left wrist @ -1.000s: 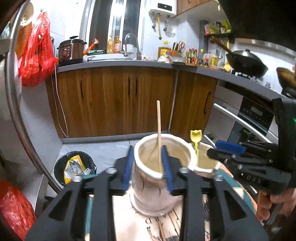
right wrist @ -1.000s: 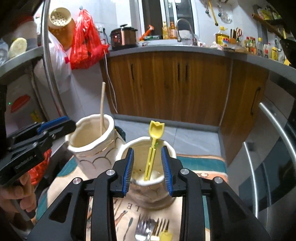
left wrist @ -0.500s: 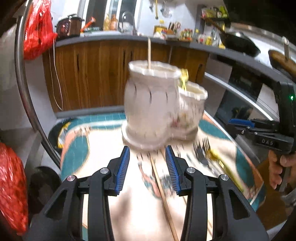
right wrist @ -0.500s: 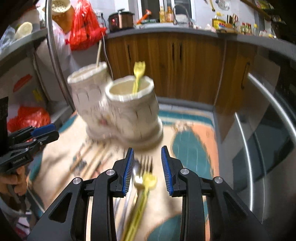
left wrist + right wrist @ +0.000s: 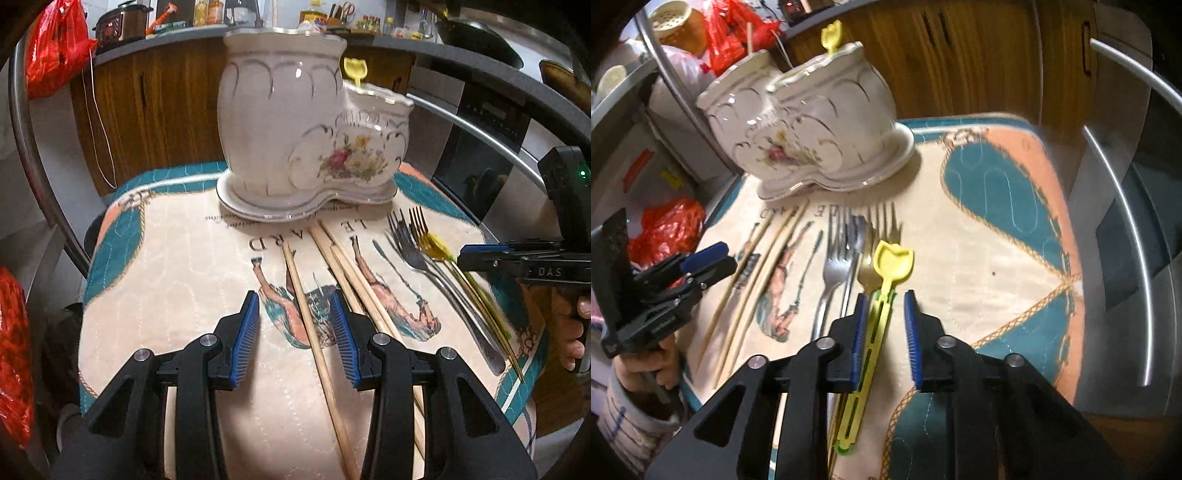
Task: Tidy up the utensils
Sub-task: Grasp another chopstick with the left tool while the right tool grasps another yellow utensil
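Two joined ceramic pots form the utensil holder (image 5: 295,136) at the mat's (image 5: 177,273) far edge. In front of it lie chopsticks (image 5: 314,332), forks (image 5: 834,266) and a yellow utensil (image 5: 882,295). I hold my left gripper (image 5: 293,332) spread over one chopstick; my right gripper (image 5: 882,332) is spread around the yellow handle. Both grippers hide the near ends of these utensils.

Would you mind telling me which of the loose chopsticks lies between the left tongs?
The lone chopstick farthest left, apart from the bundled chopsticks, runs between the open left tongs.
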